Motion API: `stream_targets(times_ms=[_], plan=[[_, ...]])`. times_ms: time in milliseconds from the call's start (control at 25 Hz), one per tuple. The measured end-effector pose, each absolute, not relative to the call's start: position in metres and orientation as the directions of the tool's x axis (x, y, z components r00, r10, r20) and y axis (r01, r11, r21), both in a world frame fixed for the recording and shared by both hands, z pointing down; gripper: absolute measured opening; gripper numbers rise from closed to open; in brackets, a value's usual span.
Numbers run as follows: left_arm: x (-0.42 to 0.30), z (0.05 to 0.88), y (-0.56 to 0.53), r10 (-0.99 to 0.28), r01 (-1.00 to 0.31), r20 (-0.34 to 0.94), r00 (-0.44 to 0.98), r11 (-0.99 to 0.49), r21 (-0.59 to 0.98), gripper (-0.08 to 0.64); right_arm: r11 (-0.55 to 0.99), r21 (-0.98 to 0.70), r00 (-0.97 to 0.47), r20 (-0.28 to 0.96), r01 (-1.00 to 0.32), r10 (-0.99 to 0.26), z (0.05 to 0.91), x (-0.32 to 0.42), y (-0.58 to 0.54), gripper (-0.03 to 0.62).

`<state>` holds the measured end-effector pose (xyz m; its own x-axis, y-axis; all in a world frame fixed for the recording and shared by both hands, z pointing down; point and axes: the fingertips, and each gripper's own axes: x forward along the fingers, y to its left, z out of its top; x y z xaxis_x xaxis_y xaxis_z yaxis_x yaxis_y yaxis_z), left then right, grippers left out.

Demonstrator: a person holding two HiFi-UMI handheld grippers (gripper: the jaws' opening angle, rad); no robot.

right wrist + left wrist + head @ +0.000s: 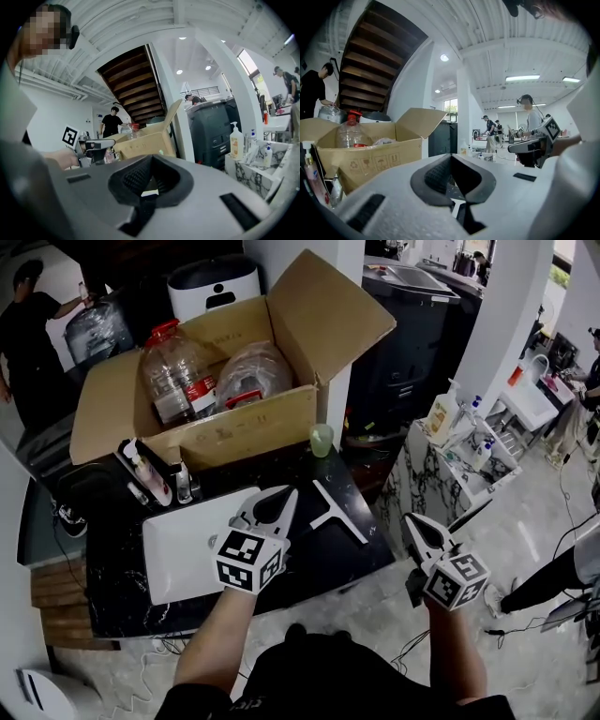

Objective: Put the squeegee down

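Observation:
The white T-shaped squeegee (335, 512) lies flat on the black table (309, 568), with nothing holding it. My left gripper (292, 493) hovers just left of it, jaws together and empty, above the white board's right end. In the left gripper view its dark pads (436, 178) meet with nothing between them. My right gripper (411, 519) is off the table's right edge, over the floor, apart from the squeegee. Its jaws are closed too, and its pads (136, 180) hold nothing in the right gripper view.
A white board (187, 554) lies on the table under my left hand. Behind stand an open cardboard box (234, 432) with plastic bottles, a small green cup (322, 439) and some spray bottles (150, 474). A marble counter (422, 474) with soap bottles stands right. People stand around.

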<state>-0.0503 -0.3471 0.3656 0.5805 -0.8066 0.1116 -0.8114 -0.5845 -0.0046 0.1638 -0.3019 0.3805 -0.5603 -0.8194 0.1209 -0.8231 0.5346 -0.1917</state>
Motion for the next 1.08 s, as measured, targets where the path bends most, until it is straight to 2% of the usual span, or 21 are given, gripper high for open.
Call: stream_targets(times_ms=[240,1080], plan=[[-0.047,0.362,-0.343,-0.798,-0.801,0.113,0.592,-0.598,-0.022,0.009,0.574,-0.079,-0.58,0.133,-0.815,-0.804,0.374,0.154,-0.293,0.003],[-0.037,0.378,-0.34,-0.781,-0.789,0.162,0.603,-0.614,-0.028,0.009,0.58,-0.107,-0.589,0.132,-0.808,-0.797,0.38,0.164,-0.279,0.002]])
